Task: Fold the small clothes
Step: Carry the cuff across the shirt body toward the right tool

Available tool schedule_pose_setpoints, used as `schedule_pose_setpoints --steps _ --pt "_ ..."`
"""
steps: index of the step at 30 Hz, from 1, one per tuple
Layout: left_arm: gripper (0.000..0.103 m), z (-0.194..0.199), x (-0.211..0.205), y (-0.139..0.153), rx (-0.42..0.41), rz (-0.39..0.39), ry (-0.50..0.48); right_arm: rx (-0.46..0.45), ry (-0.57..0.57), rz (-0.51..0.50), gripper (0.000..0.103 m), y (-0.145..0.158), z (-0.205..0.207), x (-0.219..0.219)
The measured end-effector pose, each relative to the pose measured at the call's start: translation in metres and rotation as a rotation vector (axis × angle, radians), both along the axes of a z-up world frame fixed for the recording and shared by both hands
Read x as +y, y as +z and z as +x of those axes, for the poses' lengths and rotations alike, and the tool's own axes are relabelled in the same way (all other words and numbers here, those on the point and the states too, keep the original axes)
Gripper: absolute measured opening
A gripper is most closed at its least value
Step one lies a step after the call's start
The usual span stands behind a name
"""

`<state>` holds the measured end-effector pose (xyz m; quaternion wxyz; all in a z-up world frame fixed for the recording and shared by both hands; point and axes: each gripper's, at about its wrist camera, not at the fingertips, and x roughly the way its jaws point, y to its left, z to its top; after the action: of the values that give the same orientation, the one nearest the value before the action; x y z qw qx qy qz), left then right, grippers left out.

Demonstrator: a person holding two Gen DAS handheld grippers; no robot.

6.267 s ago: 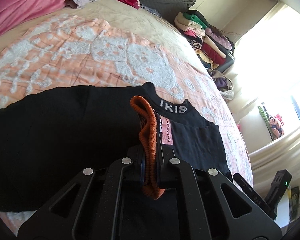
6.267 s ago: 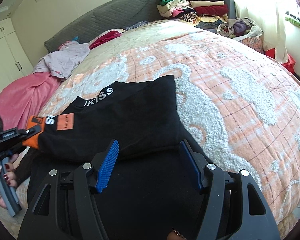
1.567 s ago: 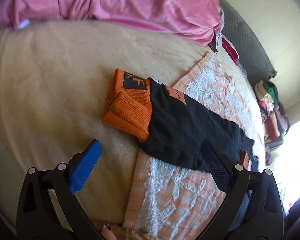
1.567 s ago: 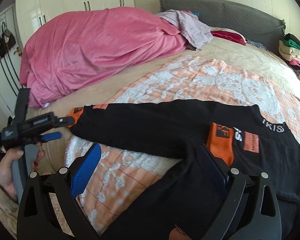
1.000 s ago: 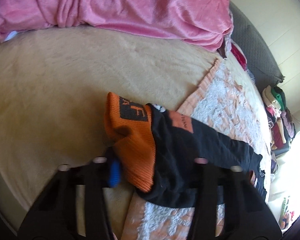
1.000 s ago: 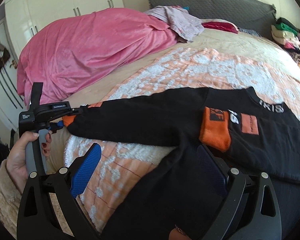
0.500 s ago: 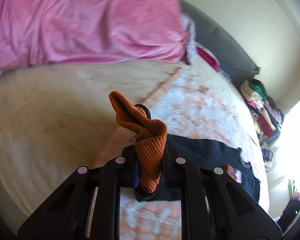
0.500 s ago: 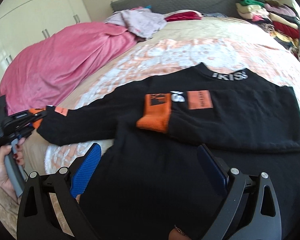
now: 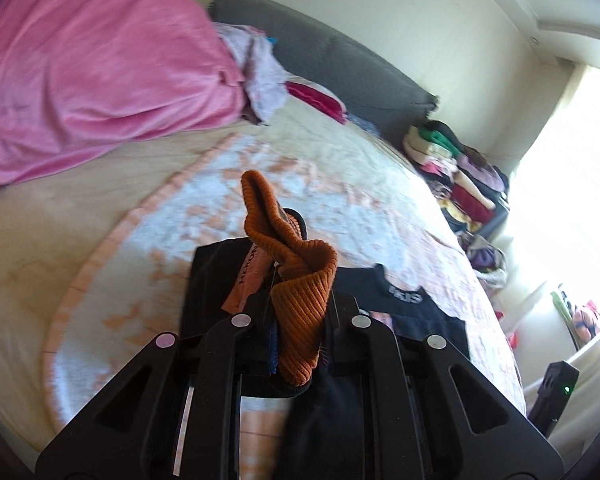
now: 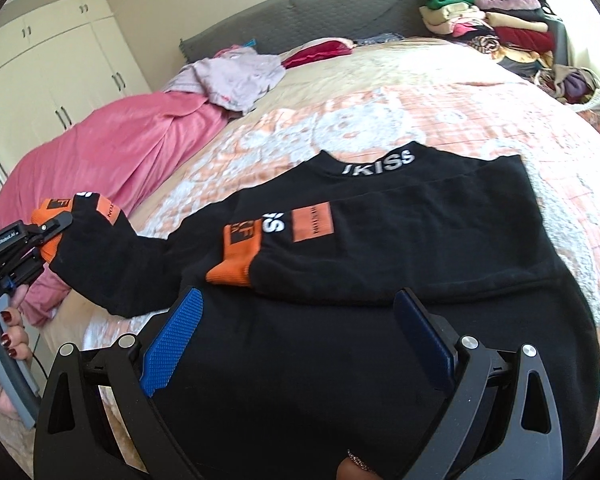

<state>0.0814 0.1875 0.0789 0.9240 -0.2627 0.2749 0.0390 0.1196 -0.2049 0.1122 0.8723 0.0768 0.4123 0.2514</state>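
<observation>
— On the bed, right in the middle of the peach quilt, that's where the black sweater lies, flat, neck toward the headboard.

— And which step is this, would you say?

— The second sleeve, I'd judge. One sleeve is already laid across the chest, its orange cuff near the middle. The left gripper is clamped on the other cuff, jaws together on the ribbing, and holds it up off the bed.

— The right gripper?

— Jaws apart, nothing between them, hanging over the sweater's lower body.

— So what does the next move want?

— Carrying that cuff across the chest, I think, and laying the left sleeve level over the first one. It wants a smooth pull so the shoulder creases straight, not bunched.

— Which way does the sweater run?

— Its long axis goes from hem, nearest the grippers, to collar at the far end. The held sleeve trails off toward the pink duvet, out over the quilt's edge.
</observation>
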Motion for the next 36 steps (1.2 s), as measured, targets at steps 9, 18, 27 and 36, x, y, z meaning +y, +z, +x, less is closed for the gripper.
schedule_pose_setpoints --steps 9,18,27,36 --pt "0.008 0.027 -0.050 0.003 -0.014 0.006 -0.126 -0.002 -0.090 0.023 0.096 0.004 0.005 -0.039" --pt "0.008 0.042 -0.090 -0.015 0.007 0.003 -0.228 0.002 -0.162 0.028 0.096 0.001 0.007 -0.065" --pt "0.008 0.054 -0.113 -0.038 0.061 0.014 -0.311 0.019 -0.217 0.037 0.096 -0.006 0.011 -0.080" --pt "0.016 0.065 -0.133 -0.061 0.130 0.043 -0.405 0.042 -0.242 0.036 0.096 -0.014 0.014 -0.085"
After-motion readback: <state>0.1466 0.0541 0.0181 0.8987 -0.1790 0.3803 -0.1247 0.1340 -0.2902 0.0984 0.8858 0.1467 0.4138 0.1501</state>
